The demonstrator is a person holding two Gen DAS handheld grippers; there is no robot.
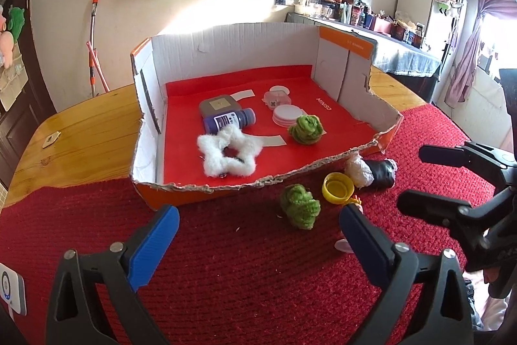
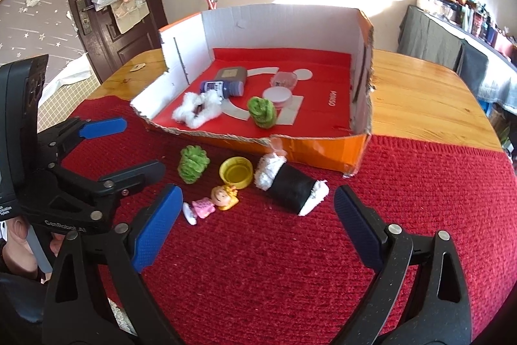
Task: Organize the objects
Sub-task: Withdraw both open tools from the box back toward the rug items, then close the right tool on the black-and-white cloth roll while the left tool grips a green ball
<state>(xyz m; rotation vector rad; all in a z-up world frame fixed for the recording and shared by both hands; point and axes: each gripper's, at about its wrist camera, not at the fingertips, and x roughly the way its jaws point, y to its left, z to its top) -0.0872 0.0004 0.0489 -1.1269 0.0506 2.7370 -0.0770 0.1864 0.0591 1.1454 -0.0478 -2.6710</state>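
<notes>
A torn cardboard box (image 1: 265, 181) (image 2: 323, 147) with a red floor holds a white fluffy star (image 1: 226, 156) (image 2: 197, 109), a purple bottle (image 1: 227, 122) (image 2: 223, 88), a green plush ball (image 1: 305, 129) (image 2: 261, 111) and round white lids (image 1: 287, 115) (image 2: 277, 96). On the red mat in front lie a second green plush ball (image 1: 299, 209) (image 2: 193, 164), a yellow cap (image 1: 337, 187) (image 2: 236, 173), a black-and-white plush roll (image 1: 371, 172) (image 2: 290, 186) and a small doll figure (image 2: 213, 202). My left gripper (image 1: 258, 235) (image 2: 122, 147) is open and empty. My right gripper (image 2: 255, 222) (image 1: 416, 180) is open and empty.
The box stands on a wooden table (image 1: 80, 131) (image 2: 420, 99) partly covered by the red mat (image 1: 245, 280) (image 2: 258, 274). A small tag (image 1: 51, 139) lies on the wood at left. A cluttered shelf (image 1: 371, 18) stands along the far wall.
</notes>
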